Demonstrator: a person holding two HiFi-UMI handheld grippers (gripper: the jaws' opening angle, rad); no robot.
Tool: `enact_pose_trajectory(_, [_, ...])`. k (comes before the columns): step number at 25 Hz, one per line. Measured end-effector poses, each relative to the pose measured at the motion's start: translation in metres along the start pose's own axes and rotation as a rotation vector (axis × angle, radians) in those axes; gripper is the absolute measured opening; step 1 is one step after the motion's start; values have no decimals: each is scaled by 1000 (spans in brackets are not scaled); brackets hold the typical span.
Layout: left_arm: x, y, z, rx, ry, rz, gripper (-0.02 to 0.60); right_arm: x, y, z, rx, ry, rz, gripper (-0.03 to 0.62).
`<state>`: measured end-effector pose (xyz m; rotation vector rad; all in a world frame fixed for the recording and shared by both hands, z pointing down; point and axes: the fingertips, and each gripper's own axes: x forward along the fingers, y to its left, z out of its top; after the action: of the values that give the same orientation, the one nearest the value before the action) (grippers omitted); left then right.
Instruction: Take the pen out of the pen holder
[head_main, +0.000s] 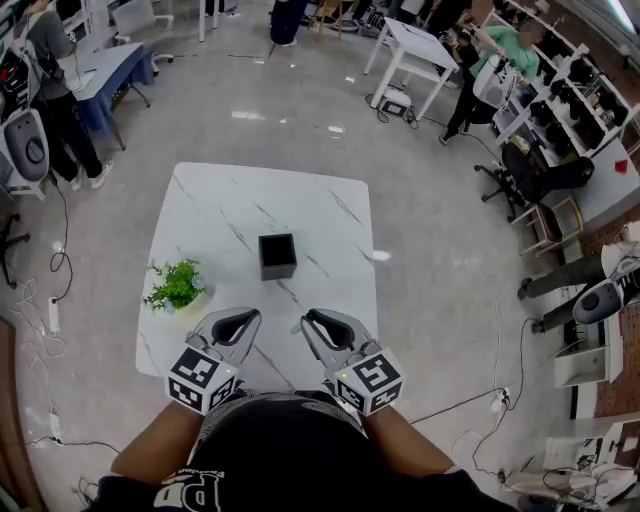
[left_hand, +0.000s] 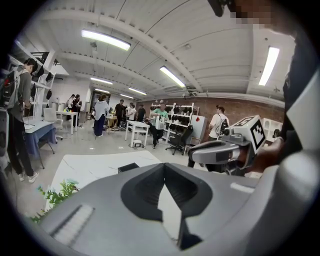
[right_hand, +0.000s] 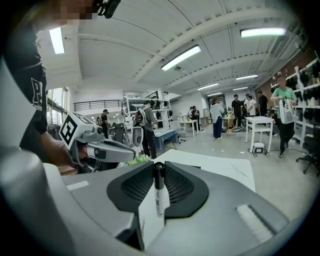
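Note:
The black square pen holder (head_main: 277, 255) stands near the middle of the white marble table (head_main: 210, 200); it also shows in the left gripper view as the pen holder (left_hand: 129, 167). My right gripper (right_hand: 159, 167) is shut on a pen (right_hand: 159, 192) with a black cap and a white printed barrel, which stands upright between the pads. In the head view the right gripper (head_main: 316, 322) is near the table's front edge, well short of the holder. My left gripper (head_main: 240, 317) is beside it, and in its own view the left gripper (left_hand: 164, 167) is shut with nothing between the jaws.
A small green potted plant (head_main: 178, 285) stands on the table's left side, just ahead of my left gripper. Around the table are people, desks, office chairs and cables on the floor (head_main: 60, 260).

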<state>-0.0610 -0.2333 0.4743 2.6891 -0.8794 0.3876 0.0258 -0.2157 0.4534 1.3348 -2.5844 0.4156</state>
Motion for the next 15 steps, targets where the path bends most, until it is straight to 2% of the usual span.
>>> enact_pose_trajectory(15, [-5, 4, 0, 0, -2, 12, 57, 5, 2, -1, -30, 14, 15, 63])
